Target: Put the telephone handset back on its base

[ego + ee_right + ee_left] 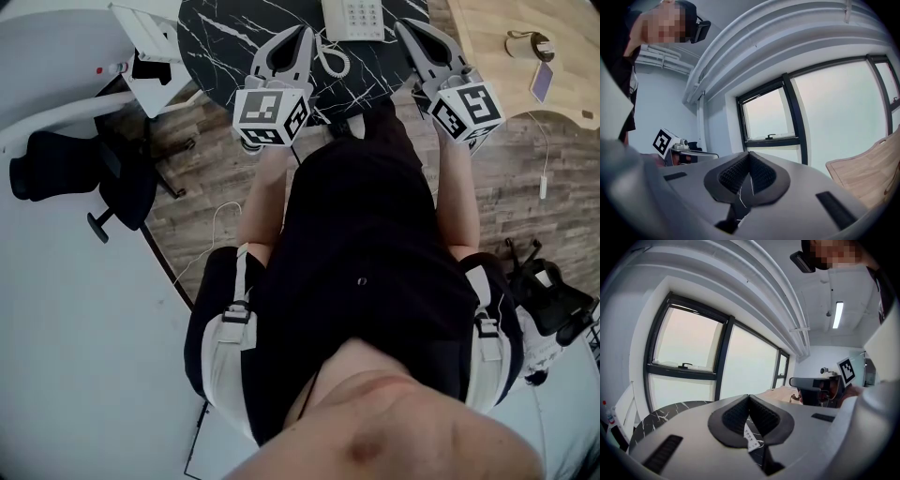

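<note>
The white telephone base with its keypad lies on the round black marble table, cut off by the top edge of the head view. Its coiled cord curls toward me. I cannot make out the handset in any view. My left gripper hangs over the table's near edge, left of the telephone, jaws closed together and holding nothing. My right gripper is level with it on the telephone's right, also shut and empty. In the left gripper view the pads meet, and a strip of keypad shows beneath them. The pads also meet in the right gripper view.
A black office chair stands at the left beside a white desk. A wooden table at the right carries a small round object and a flat device. Large windows face both gripper cameras.
</note>
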Available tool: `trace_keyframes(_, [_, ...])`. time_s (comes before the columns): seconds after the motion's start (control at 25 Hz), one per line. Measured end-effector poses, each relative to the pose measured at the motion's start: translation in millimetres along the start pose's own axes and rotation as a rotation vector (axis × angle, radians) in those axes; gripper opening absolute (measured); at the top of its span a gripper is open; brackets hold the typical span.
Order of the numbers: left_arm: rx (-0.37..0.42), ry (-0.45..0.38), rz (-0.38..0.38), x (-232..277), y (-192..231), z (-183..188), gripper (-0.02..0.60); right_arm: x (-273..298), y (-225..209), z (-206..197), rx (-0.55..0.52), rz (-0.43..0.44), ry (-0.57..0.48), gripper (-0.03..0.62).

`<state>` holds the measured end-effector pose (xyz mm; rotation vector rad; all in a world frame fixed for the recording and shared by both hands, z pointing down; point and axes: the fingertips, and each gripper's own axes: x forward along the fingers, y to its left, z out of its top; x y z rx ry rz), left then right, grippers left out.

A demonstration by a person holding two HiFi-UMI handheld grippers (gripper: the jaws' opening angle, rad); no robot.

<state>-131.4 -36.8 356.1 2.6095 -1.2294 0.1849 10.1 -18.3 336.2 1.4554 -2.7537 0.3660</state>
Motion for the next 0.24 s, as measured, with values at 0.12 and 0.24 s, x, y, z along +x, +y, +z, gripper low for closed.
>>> trace_keyframes(0.12, [-0.003, 0.003, -0.002, 3.0, -0.3, -1.4, 0.015, 0.0, -3.8, 0.6, -0.008, -0.007, 0.000, 0.031])
trace_keyframes(0.24, [-0.001, 0.005, -0.001, 7.2, 0.1, -2.9, 0.016, 0.7, -8.0, 0.7, -0.021, -0.008, 0.002, 0.031])
